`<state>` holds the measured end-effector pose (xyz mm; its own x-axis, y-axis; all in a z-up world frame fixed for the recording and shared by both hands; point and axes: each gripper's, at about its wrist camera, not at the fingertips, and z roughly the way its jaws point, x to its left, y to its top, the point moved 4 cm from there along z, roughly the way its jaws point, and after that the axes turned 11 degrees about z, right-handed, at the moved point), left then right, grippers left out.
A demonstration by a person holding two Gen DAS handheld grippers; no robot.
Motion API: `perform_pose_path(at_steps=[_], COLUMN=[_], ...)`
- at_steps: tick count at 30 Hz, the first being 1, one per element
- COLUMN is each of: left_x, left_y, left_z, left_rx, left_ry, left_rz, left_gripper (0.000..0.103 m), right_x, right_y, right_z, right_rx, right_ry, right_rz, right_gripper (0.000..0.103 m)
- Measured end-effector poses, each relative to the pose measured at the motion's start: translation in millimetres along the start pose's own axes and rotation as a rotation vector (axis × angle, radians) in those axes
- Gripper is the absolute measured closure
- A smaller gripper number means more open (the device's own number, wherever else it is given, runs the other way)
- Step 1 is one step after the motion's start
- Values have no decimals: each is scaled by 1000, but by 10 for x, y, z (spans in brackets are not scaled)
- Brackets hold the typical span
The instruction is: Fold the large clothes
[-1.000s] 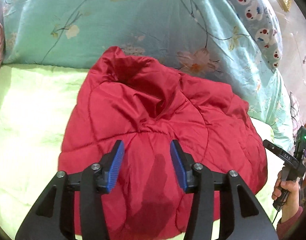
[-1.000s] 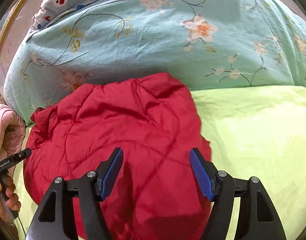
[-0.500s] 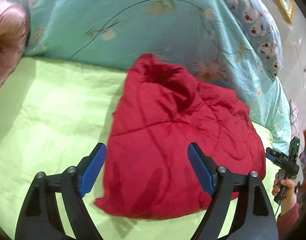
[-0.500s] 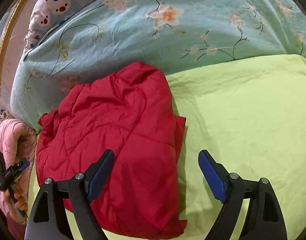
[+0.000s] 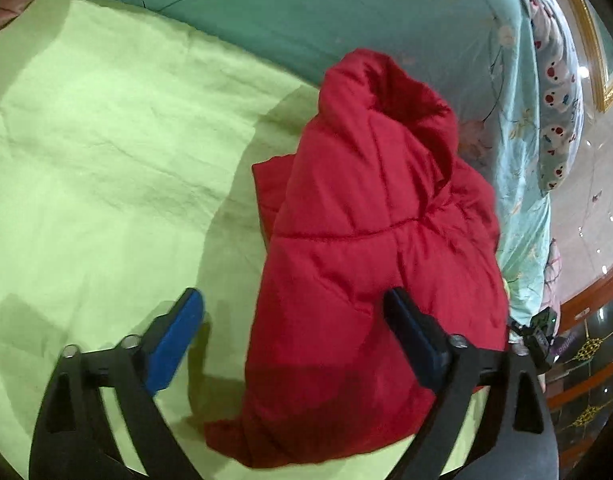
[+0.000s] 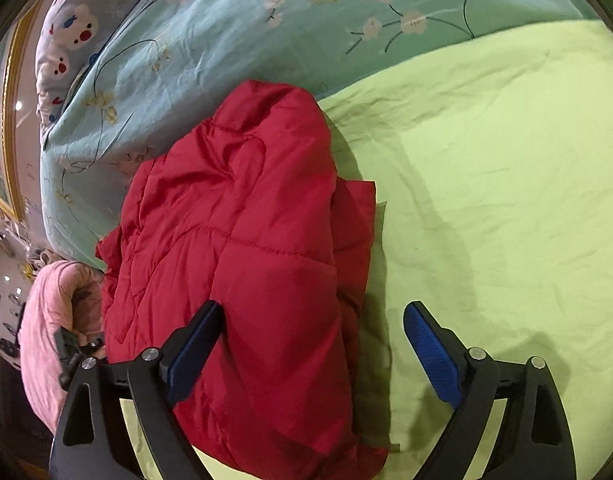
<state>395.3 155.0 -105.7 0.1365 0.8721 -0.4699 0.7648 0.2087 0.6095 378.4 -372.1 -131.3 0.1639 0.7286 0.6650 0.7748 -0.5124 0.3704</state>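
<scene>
A red quilted puffer jacket lies folded into a thick bundle on the light green bedsheet. It also shows in the right wrist view. My left gripper is open and empty, hovering above the jacket's near left edge. My right gripper is open and empty, hovering above the jacket's near right edge. A flat red flap sticks out from under the bundle onto the sheet.
A teal floral duvet is heaped behind the jacket, also in the right wrist view. A grey pillow with a red-and-white print lies past it. A pink garment sits at the bed's far side. The green sheet spreads wide.
Both grippers have pulled back and up from the jacket and opened wider. The left view has swung left, the right view right, showing more green sheet.
</scene>
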Motion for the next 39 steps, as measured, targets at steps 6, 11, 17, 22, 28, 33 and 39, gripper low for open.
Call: perform_pose_path(at_steps=[6,11,17,22,28,33,39], left_x=[26,-32,-325,-363,-527,-641,-758], left_y=[1,-19,-48,-69,-38,-48,-324], left_z=[251,421,564,468,264,-38,-519], left_rx=[26,58,84,54,19,-12,-28], left_ry=[-107,-196,-201,-221,-221,-237,-261], left_rz=[-81,-121,-15,25,74,107,121], left_gripper=[0,0,8,37,56,60,60], right_x=[-2,7,105,169,271,462,628], right_y=[33,51,27,6,-61,-151,-434], right_z=[209,362,599,602,455,292,-15], right_rx=[63,99,161,162,153,150,164], right_ry=[68,122,153,159,178,197,219], right_rz=[31,50,62,63,57,46,-3], right_gripper=[7,7,13,35,55,60,62])
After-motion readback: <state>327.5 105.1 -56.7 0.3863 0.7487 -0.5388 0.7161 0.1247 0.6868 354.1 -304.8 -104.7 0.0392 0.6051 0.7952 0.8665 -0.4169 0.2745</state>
